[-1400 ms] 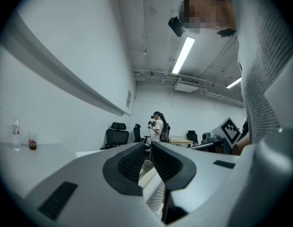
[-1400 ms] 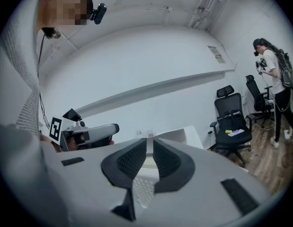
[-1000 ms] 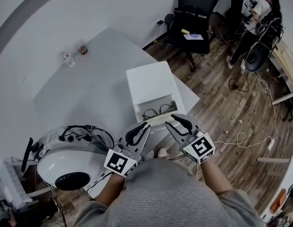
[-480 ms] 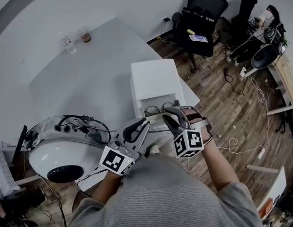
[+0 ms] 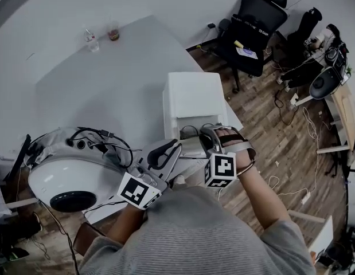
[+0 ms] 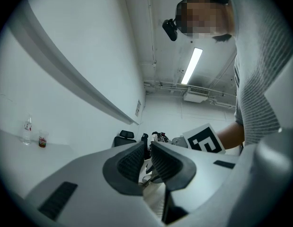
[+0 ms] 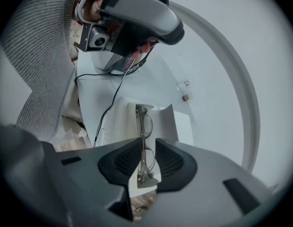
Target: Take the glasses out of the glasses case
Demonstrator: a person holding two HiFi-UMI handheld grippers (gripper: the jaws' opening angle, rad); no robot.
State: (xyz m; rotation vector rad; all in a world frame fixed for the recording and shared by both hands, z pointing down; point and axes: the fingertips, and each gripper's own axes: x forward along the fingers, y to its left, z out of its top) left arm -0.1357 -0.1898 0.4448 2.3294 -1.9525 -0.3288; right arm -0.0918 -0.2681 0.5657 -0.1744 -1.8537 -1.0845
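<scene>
Head view: the white case [image 5: 194,96] lies open on the table [image 5: 102,90] with the glasses [image 5: 192,132] in its near half. The right gripper [image 5: 213,139] is over them, and the left gripper [image 5: 166,152] is just beside the case.

Left gripper view: jaws barely apart, just a slit.

Right gripper view: jaws have just been closing, with the glasses edge-on between them, not pinched yet.

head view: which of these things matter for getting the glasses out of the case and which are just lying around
In the job: thin metal-framed glasses, open white glasses case, left hand-held gripper, right hand-held gripper.

Lying about: white dome-shaped device with black cables, small clear bottle, small cup, black office chair.
</scene>
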